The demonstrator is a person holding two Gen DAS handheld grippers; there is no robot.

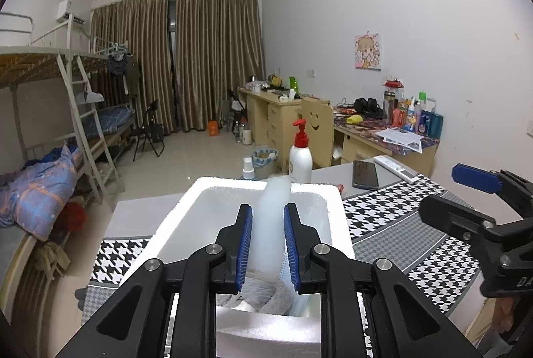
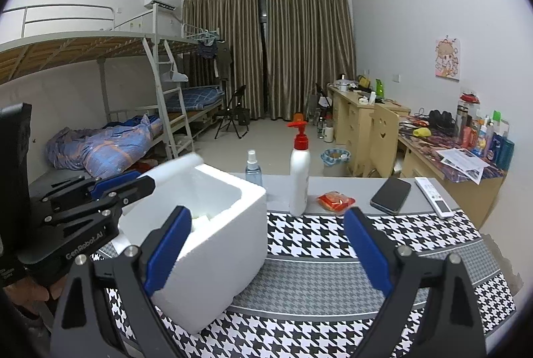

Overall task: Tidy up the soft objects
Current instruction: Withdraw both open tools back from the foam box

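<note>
Jaws of the left gripper (image 1: 268, 238) clamp a white translucent foam strip (image 1: 271, 218) over the white polystyrene box (image 1: 336, 224); right gripper (image 2: 266, 254) jaws gape wide.

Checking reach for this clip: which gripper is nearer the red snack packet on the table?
Right. The right gripper is open and faces the red snack packet across the cloth; the left gripper is over the foam box, shut on a white foam piece.

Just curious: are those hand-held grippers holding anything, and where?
Left hand-held gripper pinches a white foam piece by its sides, above the foam box. Right hand-held gripper holds nothing.
</note>
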